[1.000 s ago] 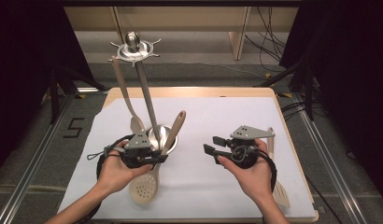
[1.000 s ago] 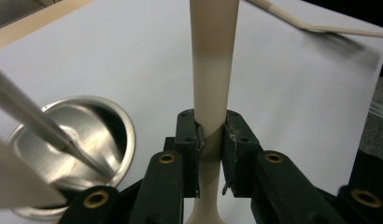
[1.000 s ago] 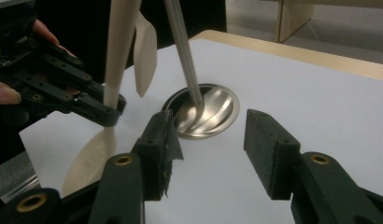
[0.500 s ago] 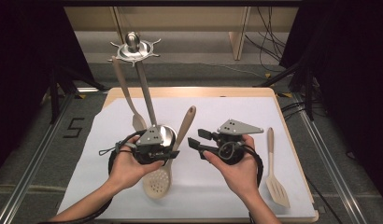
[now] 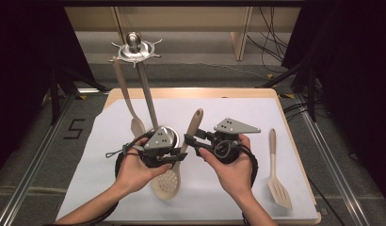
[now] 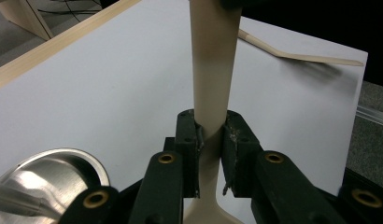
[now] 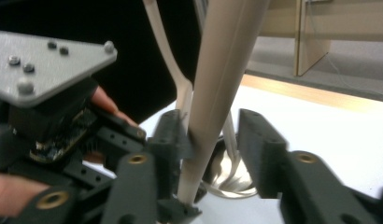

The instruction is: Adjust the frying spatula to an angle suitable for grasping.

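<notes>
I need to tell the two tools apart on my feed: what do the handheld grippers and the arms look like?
Both grippers are black, each with two blocky jaws hinged on brass-coloured pins. The left gripper and right gripper each carry a grey three-cornered plate dotted with screws, and a black cable loops from each. The forearms are bare, with no sleeves or gloves in sight.

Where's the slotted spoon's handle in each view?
High view: slotted spoon's handle centre, tilted up between both hands.
Left gripper view: upright at centre, clamped in the left claw.
Right gripper view: leaning pale shaft between the right claw's jaws.
Shared landmark: white sheet.
</notes>
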The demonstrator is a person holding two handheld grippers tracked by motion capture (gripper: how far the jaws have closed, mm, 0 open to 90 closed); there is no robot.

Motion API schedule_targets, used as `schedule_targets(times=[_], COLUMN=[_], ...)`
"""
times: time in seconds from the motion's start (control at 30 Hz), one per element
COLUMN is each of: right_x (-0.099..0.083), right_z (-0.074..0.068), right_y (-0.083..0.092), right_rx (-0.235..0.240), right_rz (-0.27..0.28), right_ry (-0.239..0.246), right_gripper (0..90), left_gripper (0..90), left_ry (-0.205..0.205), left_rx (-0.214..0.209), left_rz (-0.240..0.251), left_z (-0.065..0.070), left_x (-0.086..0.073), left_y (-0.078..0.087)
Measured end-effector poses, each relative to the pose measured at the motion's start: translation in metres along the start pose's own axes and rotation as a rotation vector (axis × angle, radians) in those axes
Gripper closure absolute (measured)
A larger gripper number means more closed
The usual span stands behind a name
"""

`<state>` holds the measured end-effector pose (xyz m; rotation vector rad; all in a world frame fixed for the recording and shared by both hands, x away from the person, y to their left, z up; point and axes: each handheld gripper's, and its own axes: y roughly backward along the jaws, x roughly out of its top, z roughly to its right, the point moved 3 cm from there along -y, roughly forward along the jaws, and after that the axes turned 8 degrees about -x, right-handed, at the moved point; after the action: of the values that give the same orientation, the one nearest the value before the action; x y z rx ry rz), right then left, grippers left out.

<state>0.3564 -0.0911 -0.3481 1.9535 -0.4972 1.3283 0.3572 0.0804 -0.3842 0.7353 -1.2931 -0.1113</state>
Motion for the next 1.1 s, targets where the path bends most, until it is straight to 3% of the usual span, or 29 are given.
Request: schedule_targets(times=[0.07, 0.1, 0.13, 0.17, 0.23, 0.27, 0.3, 0.37, 0.47, 0.5, 0.53, 0.57, 0.6, 0.63, 0.73, 0.77, 0.8, 0.83, 0.97, 1.0, 1.07, 1.1], right_x=[0.002, 0.003, 0.004, 0.004, 0.005, 0.005, 0.006, 0.008, 0.01, 0.01, 0.01, 0.01, 0.01, 0.011, 0.01, 0.01, 0.01, 0.01, 0.012, 0.011, 0.011, 0.01], right_z=[0.001, 0.001, 0.001, 0.001, 0.0, 0.0, -0.003, -0.004, -0.007, -0.006, -0.006, -0.005, -0.005, -0.003, -0.002, -0.002, -0.002, -0.002, -0.003, -0.006, -0.005, -0.007], right_y=[0.001, 0.003, 0.003, 0.004, 0.006, 0.007, 0.01, 0.011, 0.015, 0.016, 0.016, 0.017, 0.017, 0.018, 0.019, 0.02, 0.02, 0.021, 0.021, 0.023, 0.022, 0.023], right_rx=[0.002, 0.018, 0.028, 0.021, 0.037, 0.03, 0.05, 0.061, 0.083, 0.091, 0.091, 0.131, 0.131, 0.167, 0.226, 0.237, 0.237, 0.246, 0.282, 0.307, 0.315, 0.327], right_rz=[0.012, 0.01, 0.021, 0.019, 0.019, 0.016, 0.017, 0.022, 0.016, 0.023, 0.023, 0.012, 0.012, 0.018, 0.009, 0.007, 0.007, 0.006, 0.03, 0.004, 0.029, 0.003], right_ry=[0.002, -0.024, -0.008, -0.021, -0.029, -0.031, -0.029, 0.003, 0.031, 0.068, 0.068, 0.088, 0.088, 0.088, 0.088, 0.096, 0.096, 0.104, 0.15, 0.123, 0.142, 0.119], right_gripper=[65.7, 72.2, 74.0, 74.3, 75.0, 75.5, 75.7, 76.0, 76.2, 76.3, 76.3, 76.4, 76.4, 76.4, 76.4, 76.4, 76.4, 76.4, 76.4, 76.4, 76.3, 76.4], left_gripper=[77.2, 77.1, 77.1, 77.1, 77.1, 77.1, 76.9, 75.5, 67.9, 63.2, 59.8, 58.3, 57.4, 56.1, 55.3, 55.3, 55.3, 55.3, 55.7, 56.2, 56.6, 57.0], left_ry=[0.006, 0.005, -0.003, -0.015, -0.002, -0.027, -0.005, -0.039, -0.054, -0.078, -0.078, -0.111, -0.111, -0.103, -0.12, -0.12, -0.124, -0.092, -0.09, -0.087, -0.086, -0.085], left_rx=[-0.002, 0.003, 0.002, 0.001, 0.001, -0.007, -0.016, -0.053, -0.154, -0.169, -0.169, -0.21, -0.21, -0.254, -0.311, -0.311, -0.343, -0.367, -0.403, -0.42, -0.424, -0.431], left_rz=[0.023, 0.022, 0.025, 0.017, 0.033, 0.026, 0.038, 0.038, 0.048, 0.032, 0.032, 0.039, 0.039, 0.058, 0.079, 0.079, 0.088, 0.096, 0.101, 0.108, 0.114, 0.124], left_z=[0.004, 0.005, 0.006, 0.005, 0.007, 0.007, 0.009, 0.009, 0.009, 0.008, 0.008, 0.006, 0.006, 0.006, 0.004, 0.004, 0.003, 0.004, 0.003, 0.003, 0.003, 0.003], left_x=[0.002, 0.003, 0.004, 0.004, 0.005, 0.006, 0.006, 0.007, 0.01, 0.01, 0.01, 0.01, 0.01, 0.011, 0.012, 0.012, 0.013, 0.012, 0.01, 0.01, 0.01, 0.011], left_y=[-0.002, -0.001, -0.001, 0.0, -0.001, 0.0, 0.0, 0.001, 0.01, 0.012, 0.012, 0.017, 0.017, 0.02, 0.021, 0.021, 0.02, 0.02, 0.018, 0.018, 0.018, 0.018])
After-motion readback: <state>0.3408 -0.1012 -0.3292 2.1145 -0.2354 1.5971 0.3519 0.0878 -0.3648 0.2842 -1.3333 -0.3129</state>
